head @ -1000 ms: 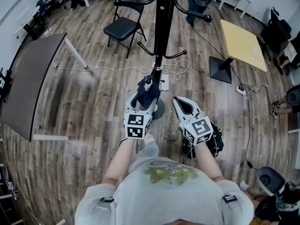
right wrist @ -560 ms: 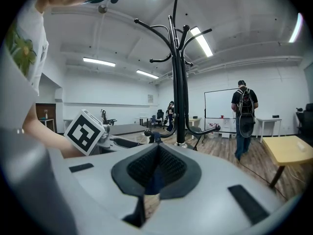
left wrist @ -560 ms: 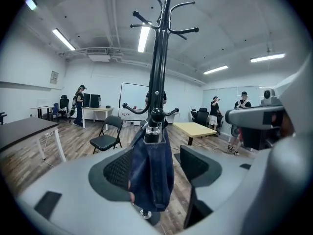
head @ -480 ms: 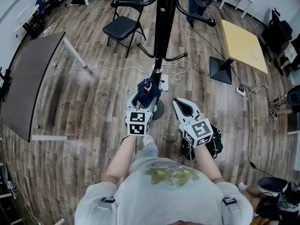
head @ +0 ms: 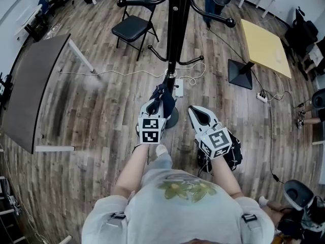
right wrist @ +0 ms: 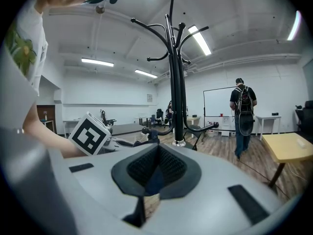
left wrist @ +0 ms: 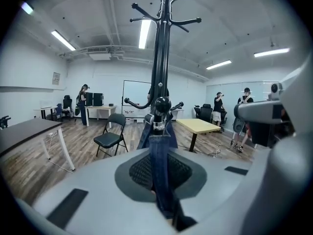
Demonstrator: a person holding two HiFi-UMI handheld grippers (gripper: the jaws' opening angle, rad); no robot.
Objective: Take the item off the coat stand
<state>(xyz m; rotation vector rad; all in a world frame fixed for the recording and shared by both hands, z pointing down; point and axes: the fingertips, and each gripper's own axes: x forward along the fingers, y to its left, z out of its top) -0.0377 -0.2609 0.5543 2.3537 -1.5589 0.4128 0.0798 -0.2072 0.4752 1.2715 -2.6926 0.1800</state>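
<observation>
The black coat stand (head: 175, 29) rises ahead of me, its pole (left wrist: 160, 58) straight in front in the left gripper view and in the right gripper view (right wrist: 177, 82). A dark blue denim item (head: 163, 96) hangs by a strap from a low hook with a round knob (left wrist: 162, 104). My left gripper (head: 157, 103) is shut on that strap (left wrist: 158, 148), which runs down between its black pads (left wrist: 142, 173). My right gripper (head: 195, 112) hovers just right of the stand's base, shut on nothing (right wrist: 155, 173).
A black folding chair (head: 133, 27) stands behind the stand at the left. A yellow table (head: 264, 47) is at the far right, a dark table (head: 38, 85) at the left. Cables and a power strip (head: 179, 89) lie by the base. A black bag (head: 231, 154) sits near my right. A person (right wrist: 243, 116) stands beyond.
The left gripper's jaws have gone from wide apart around the denim item to shut on its strap. The right gripper has hardly moved.
</observation>
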